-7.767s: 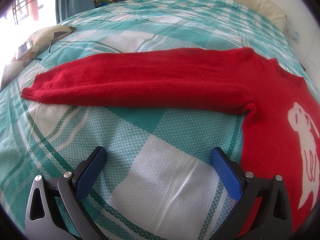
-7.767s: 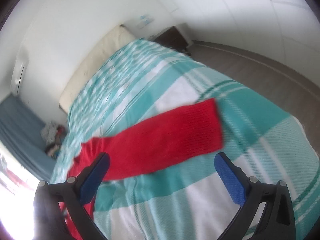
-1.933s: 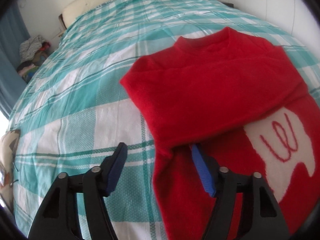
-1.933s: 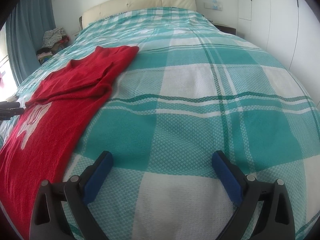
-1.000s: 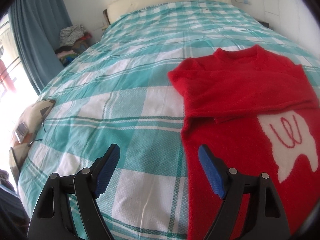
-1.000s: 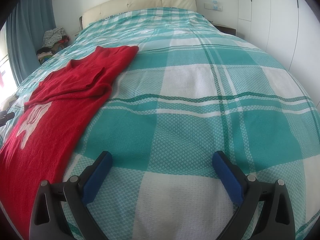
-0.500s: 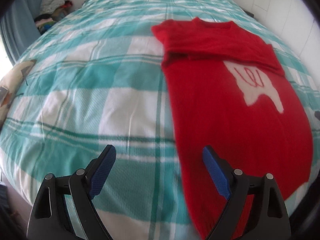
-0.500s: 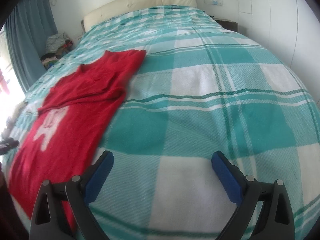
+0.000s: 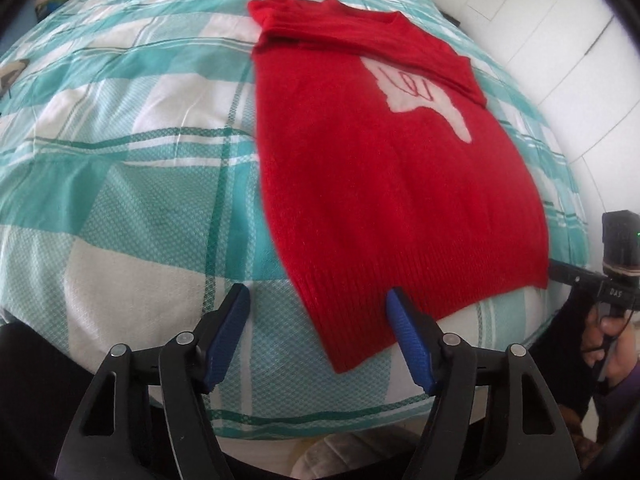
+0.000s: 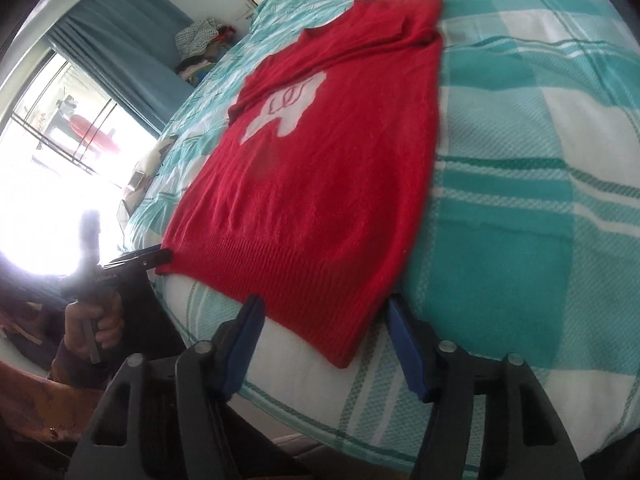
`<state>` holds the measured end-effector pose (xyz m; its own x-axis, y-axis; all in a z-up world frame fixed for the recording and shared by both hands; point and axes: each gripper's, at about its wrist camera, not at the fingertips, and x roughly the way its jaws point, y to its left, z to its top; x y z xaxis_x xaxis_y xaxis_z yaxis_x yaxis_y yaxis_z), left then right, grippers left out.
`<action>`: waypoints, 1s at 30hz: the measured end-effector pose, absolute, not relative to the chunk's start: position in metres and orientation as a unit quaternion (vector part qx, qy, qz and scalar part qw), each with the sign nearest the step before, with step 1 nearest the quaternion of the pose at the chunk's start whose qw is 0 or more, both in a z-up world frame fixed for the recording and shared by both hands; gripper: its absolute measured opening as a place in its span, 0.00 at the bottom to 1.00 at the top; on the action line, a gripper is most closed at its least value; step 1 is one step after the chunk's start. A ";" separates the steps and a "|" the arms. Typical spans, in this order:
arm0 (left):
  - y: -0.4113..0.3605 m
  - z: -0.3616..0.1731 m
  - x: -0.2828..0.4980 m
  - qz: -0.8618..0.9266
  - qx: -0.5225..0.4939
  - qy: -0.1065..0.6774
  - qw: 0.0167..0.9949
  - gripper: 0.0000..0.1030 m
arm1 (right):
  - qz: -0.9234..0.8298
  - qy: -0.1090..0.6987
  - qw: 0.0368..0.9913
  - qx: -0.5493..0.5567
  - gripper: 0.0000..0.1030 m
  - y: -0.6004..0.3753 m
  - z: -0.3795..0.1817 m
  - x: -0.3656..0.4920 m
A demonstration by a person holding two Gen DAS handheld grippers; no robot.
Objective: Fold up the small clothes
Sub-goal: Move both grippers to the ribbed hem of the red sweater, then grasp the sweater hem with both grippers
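Lying flat on the teal-and-white checked bedspread [image 9: 120, 152], the red sweater [image 9: 380, 168] fills the centre of both views, sleeves folded across its chest at the top, ribbed hem toward the bottom. I hold the left gripper [image 9: 318, 312] wide open and empty at lower centre of its view, with 1 hem corner lying between its blue pads [image 9: 408, 340]. I hold the right gripper [image 10: 322, 320] equally wide and empty over the opposite hem corner. A curtain [image 10: 124, 52] hangs at upper left of the right view.
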<state>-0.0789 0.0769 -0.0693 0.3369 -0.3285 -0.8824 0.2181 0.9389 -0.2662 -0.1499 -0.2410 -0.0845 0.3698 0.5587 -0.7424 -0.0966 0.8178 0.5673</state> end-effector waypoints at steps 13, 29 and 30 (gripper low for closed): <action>0.086 -0.045 -0.069 -0.219 -0.126 0.531 0.809 0.03 | 0.209 0.477 0.813 0.260 0.05 -0.255 -0.048 -0.150; 0.074 -0.003 0.185 -0.158 -0.197 0.430 0.867 0.03 | 0.140 0.362 0.882 0.266 0.05 -0.286 0.010 0.083; 0.071 -0.006 0.201 -0.151 -0.196 0.434 0.866 0.03 | 0.132 0.366 0.882 0.267 0.05 -0.289 0.006 0.100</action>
<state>0.2010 0.0706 -0.0057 0.5774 -0.4309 -0.6935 0.0909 0.8780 -0.4699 0.1002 -0.2890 0.0064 0.6975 0.4279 -0.5748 -0.0375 0.8228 0.5671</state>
